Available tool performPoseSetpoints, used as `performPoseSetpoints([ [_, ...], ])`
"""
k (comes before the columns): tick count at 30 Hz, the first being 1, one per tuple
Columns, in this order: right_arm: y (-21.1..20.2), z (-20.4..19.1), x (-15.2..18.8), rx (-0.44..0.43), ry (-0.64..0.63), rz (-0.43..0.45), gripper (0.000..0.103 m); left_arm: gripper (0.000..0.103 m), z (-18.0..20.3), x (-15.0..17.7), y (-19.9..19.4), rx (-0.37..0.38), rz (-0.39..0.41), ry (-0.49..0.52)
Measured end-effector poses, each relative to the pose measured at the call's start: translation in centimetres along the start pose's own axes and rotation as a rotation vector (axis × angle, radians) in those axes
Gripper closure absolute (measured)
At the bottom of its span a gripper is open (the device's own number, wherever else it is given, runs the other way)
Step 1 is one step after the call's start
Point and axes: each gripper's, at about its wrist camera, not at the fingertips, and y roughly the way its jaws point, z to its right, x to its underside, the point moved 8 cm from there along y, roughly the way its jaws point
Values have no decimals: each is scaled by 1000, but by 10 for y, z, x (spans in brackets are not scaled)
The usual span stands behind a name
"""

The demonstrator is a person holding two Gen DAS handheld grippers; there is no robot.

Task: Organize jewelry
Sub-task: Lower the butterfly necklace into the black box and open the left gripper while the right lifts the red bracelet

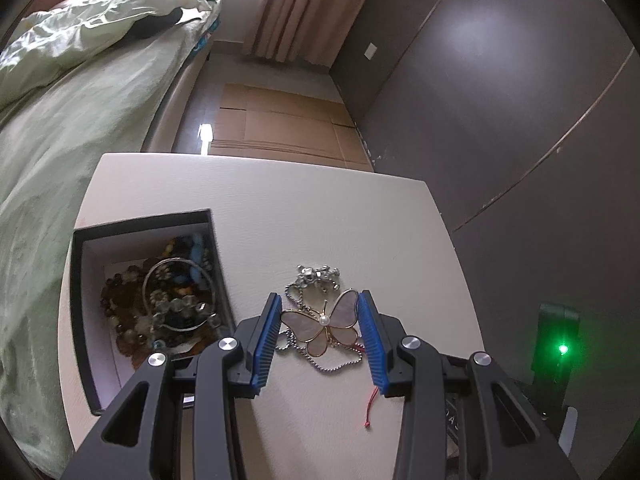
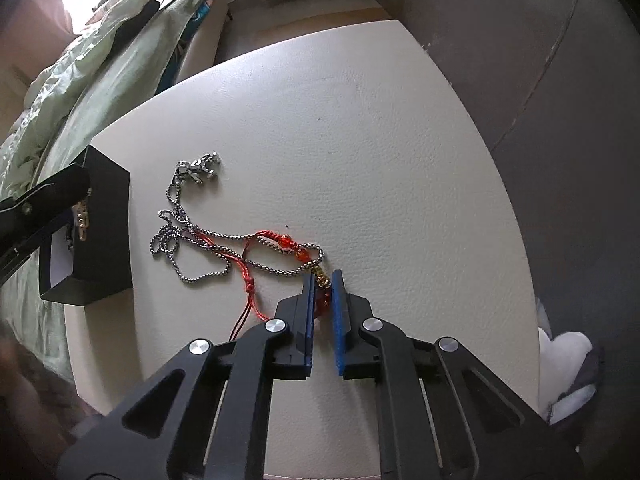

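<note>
Left gripper: the left gripper [image 1: 318, 312] has its blue ribbed pads set wide apart, one at each wingtip of a gold-framed butterfly brooch with pale shell wings and a pearl centre [image 1: 322, 326]; whether the pads touch the wings cannot be told.
Right gripper: the right gripper [image 2: 323, 280] is narrowed to a slim gap, its blue pads pinching the orange beads and gold links of a red braided cord bracelet [image 2: 280, 248].
Brooch: it appears to lie over a silver ball-chain necklace [image 2: 192, 236] on the table, near the middle.
Necklace: its chain loops under the red cord, and its chunky silver pendant [image 2: 198, 170] lies at the far left end.
Box: an open black square jewelry box with a white lining [image 1: 90, 280] sits at the table's left edge, left of the brooch, heaped with bead bracelets and a thin silver bangle [image 1: 176, 296].
Table: a cream textured tabletop [image 2: 380, 140] holds everything.
Surroundings: a bed with pale green bedding [image 1: 60, 128] runs along the left; flattened brown cardboard [image 1: 280, 120] lies on the floor beyond.
</note>
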Motion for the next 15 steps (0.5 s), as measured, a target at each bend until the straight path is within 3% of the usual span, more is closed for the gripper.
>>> performPoseSetpoints([
  [15, -80, -7, -19, -262, 128, 314, 95, 66, -53, -10, -45, 11, 94, -100],
])
